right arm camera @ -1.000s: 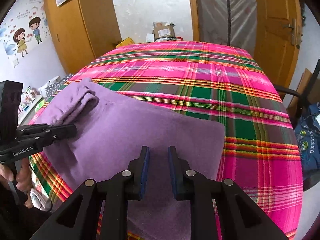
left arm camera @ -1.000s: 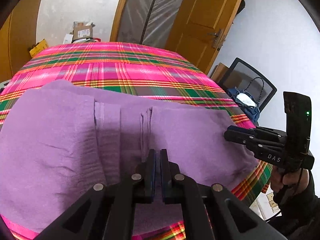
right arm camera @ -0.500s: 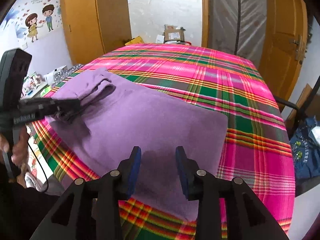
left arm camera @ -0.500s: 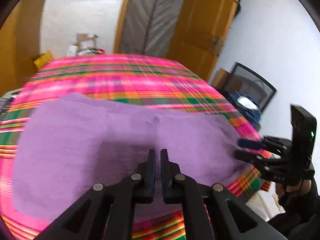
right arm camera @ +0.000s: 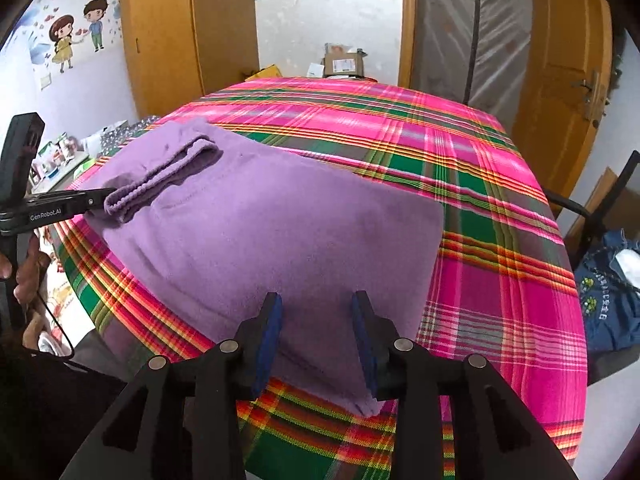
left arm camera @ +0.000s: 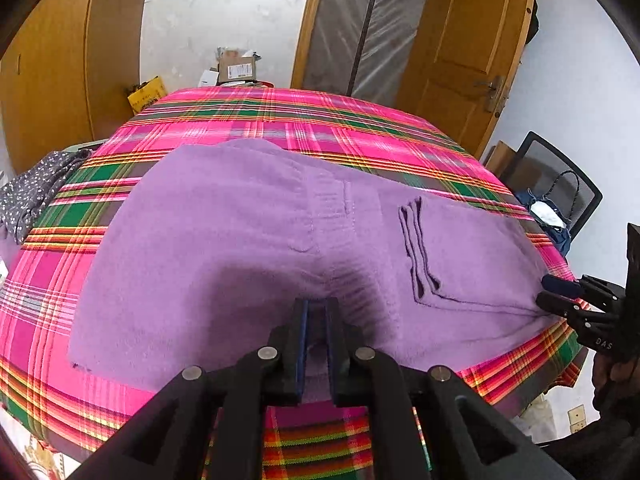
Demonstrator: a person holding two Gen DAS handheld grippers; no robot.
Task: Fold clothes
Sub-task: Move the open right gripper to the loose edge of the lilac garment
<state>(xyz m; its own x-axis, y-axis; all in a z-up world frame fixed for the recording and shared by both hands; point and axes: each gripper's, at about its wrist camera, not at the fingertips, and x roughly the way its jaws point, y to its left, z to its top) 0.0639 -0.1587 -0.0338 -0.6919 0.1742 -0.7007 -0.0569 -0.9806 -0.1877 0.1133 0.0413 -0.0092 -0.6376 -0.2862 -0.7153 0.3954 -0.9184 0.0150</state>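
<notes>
Our left claw (left arm camera: 315, 322) sits low over the near edge of the purple sweater (left arm camera: 240, 248), its jaws opening and only a narrow gap showing; purple cloth lies in that gap, but we cannot tell whether the pads press on it. Seen from the right wrist view, the same claw reaches in from the left beside a rolled, ribbed fold of the sweater, and we cannot tell if it touches. Our right claw (right arm camera: 318, 340) hangs with its jaws standing apart over the near right corner of the sweater (right arm camera: 288, 232), the blue pads (right arm camera: 269, 340) clear of the cloth. We see the sweater spread flat across the near half of the counter, which is covered by a pink, green and orange plaid cloth (left arm camera: 320, 128). At the far left edge lies a dark dotted garment (left arm camera: 28, 196).
</notes>
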